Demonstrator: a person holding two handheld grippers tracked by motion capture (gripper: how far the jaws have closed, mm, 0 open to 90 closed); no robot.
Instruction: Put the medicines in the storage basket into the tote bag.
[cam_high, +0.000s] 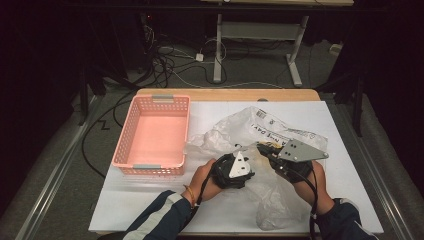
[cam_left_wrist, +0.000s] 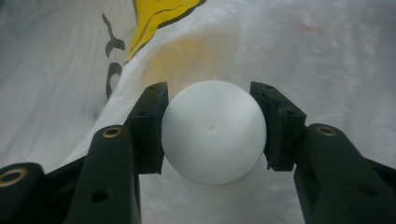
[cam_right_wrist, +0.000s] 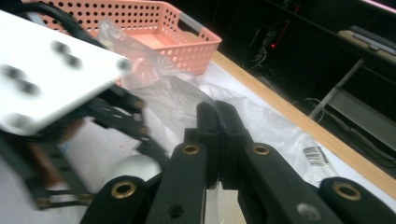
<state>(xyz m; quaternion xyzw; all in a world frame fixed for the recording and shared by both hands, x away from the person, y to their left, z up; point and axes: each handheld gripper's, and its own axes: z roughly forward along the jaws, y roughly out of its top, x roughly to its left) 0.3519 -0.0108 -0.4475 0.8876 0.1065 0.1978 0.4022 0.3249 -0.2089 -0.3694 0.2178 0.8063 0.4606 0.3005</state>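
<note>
Halfway, I judge: left claw (cam_left_wrist: 212, 133) is gripping white ball (cam_left_wrist: 214, 132) over plastic bag (cam_high: 270, 130); right claw (cam_right_wrist: 218, 140), closed, is pinching bag; pink basket (cam_high: 150, 165) beyond is waiting.

Left gripper (cam_left_wrist: 212, 130) fingers clamped on load; right gripper (cam_right_wrist: 219, 140) fingers pinched together.

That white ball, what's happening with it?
A person is working at the table with a gripper in each hand. The left gripper squeezes the white ball between its jaws, right at a crinkly plastic bag. The right gripper is pinched shut on the bag's edge. A pink basket waits nearby with nothing in it.
</note>
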